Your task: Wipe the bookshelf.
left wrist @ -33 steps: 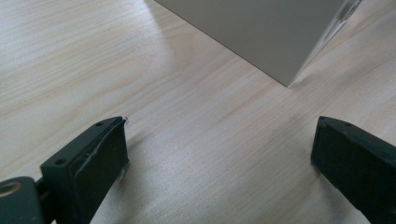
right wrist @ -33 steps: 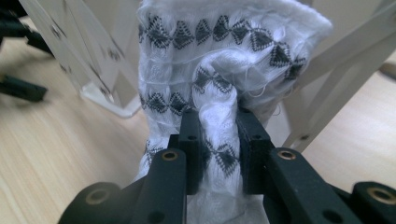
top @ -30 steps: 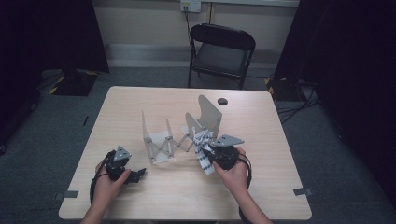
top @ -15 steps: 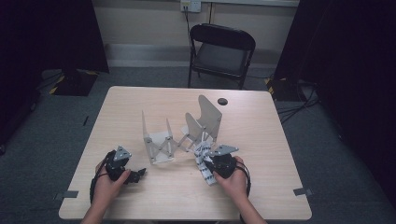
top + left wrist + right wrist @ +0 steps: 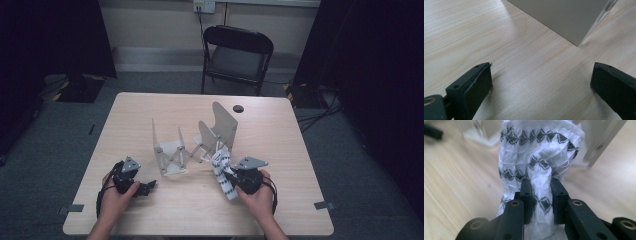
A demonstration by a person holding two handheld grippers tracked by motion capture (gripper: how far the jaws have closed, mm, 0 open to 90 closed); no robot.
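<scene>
Right gripper (image 5: 541, 195) clamped on white sock (image 5: 536, 157)

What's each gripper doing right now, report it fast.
Left gripper: open, nothing between its jaws, low over the table.
Right gripper: shut on the white patterned cloth.

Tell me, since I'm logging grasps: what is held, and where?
The right hand-held gripper pinches a bunched fold of the white patterned cloth. The left hand-held gripper holds nothing.
</scene>
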